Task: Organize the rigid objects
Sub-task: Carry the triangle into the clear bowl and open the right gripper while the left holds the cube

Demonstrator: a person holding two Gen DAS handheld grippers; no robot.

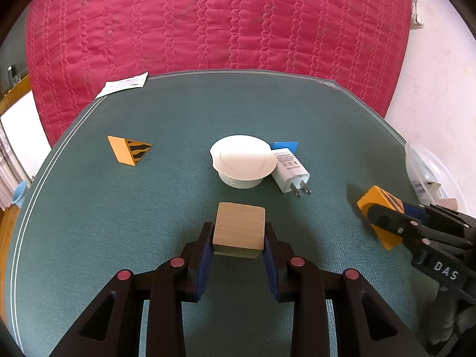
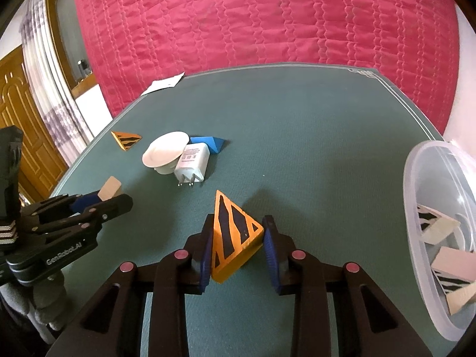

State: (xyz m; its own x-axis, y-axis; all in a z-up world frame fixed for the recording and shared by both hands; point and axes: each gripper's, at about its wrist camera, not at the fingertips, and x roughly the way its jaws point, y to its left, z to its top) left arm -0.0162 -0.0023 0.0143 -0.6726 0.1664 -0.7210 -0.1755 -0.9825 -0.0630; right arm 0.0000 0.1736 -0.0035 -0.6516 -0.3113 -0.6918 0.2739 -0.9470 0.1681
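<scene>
Two orange striped wedges, one wooden block

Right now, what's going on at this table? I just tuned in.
A person is sorting small blocks off the green table with two hand-held tools. The left tool is closed on a plain wooden cube. The right tool straddles an orange striped triangle block; its left pad touches, the right one looks slightly off. A clear bin at the right already holds a few blocks. A white dish, a charger, a blue wedge and another striped triangle remain out.
</scene>
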